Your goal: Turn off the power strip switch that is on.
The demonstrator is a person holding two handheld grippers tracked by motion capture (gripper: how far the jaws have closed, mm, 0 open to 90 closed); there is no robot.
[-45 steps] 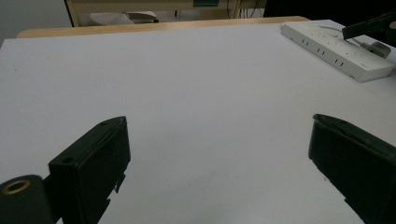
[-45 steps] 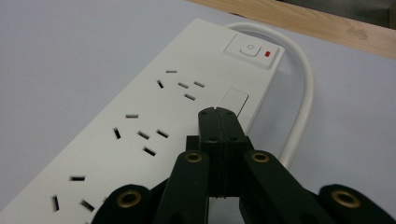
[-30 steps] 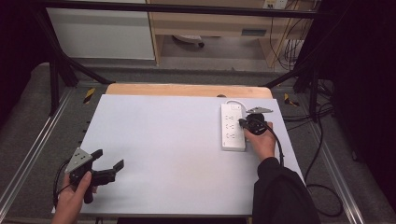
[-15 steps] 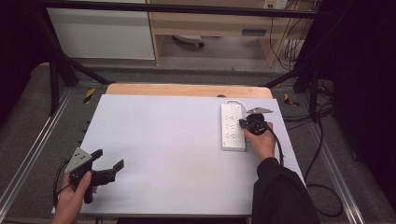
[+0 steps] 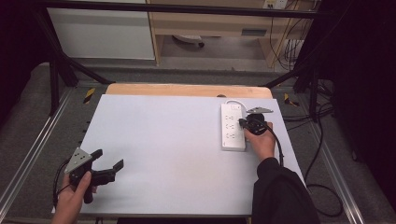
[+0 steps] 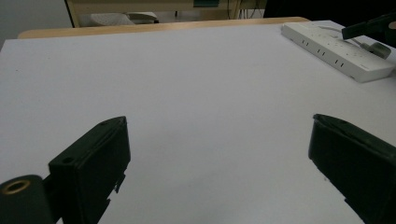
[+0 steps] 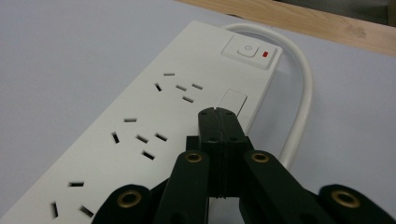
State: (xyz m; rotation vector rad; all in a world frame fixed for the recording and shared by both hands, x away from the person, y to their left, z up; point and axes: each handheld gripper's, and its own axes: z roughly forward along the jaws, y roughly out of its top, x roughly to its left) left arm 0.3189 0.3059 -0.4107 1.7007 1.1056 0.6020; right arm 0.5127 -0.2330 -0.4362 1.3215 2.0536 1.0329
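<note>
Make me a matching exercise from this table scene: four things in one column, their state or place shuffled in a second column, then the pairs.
Things
1. left gripper
2. right gripper
3. power strip
4. indicator light

States or places
A. red, beside the power button
B. jaws wide apart, nothing between them
C. white, lying flat at the table's right side
D. jaws shut together over the strip

Pairs: 1-B, 2-D, 3-C, 4-A

even, soft light on the table — dark, dim surroundings.
</note>
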